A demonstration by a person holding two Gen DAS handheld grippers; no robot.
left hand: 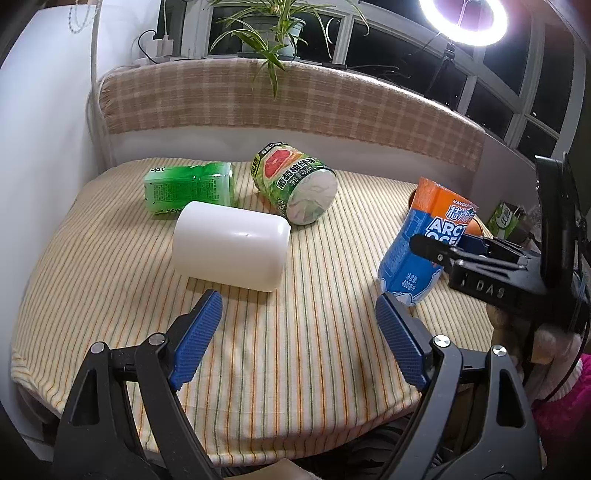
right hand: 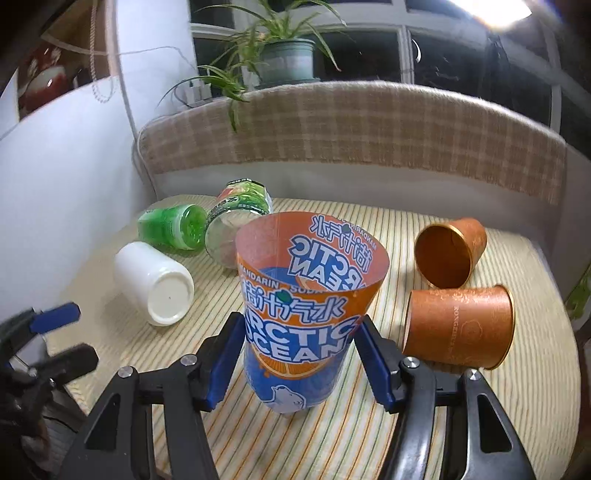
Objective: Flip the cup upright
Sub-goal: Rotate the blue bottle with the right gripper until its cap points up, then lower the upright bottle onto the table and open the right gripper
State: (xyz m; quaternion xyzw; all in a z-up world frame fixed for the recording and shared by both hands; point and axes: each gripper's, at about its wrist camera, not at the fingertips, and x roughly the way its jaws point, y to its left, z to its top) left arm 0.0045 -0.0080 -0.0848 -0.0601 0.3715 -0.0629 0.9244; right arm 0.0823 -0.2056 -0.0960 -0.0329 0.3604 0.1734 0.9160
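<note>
My right gripper (right hand: 299, 354) is shut on the blue and orange Arctic Ocean cup (right hand: 306, 314), which stands nearly upright, mouth up, its base at the striped tablecloth (right hand: 369, 424). The same cup (left hand: 417, 243) shows in the left wrist view at the right, tilted, with the right gripper's black finger across it. My left gripper (left hand: 299, 332) is open and empty, just in front of a white cup (left hand: 231, 247) lying on its side. That white cup (right hand: 155, 284) also shows in the right wrist view, bottom towards me.
A green cup (left hand: 188, 188) and a grapefruit-label cup (left hand: 295, 184) lie on their sides at the back. Two copper-coloured cups (right hand: 450, 251) (right hand: 458, 325) lie on their sides at the right. A checked cushion (left hand: 295, 99) backs the table; a plant (left hand: 273, 29) stands behind it.
</note>
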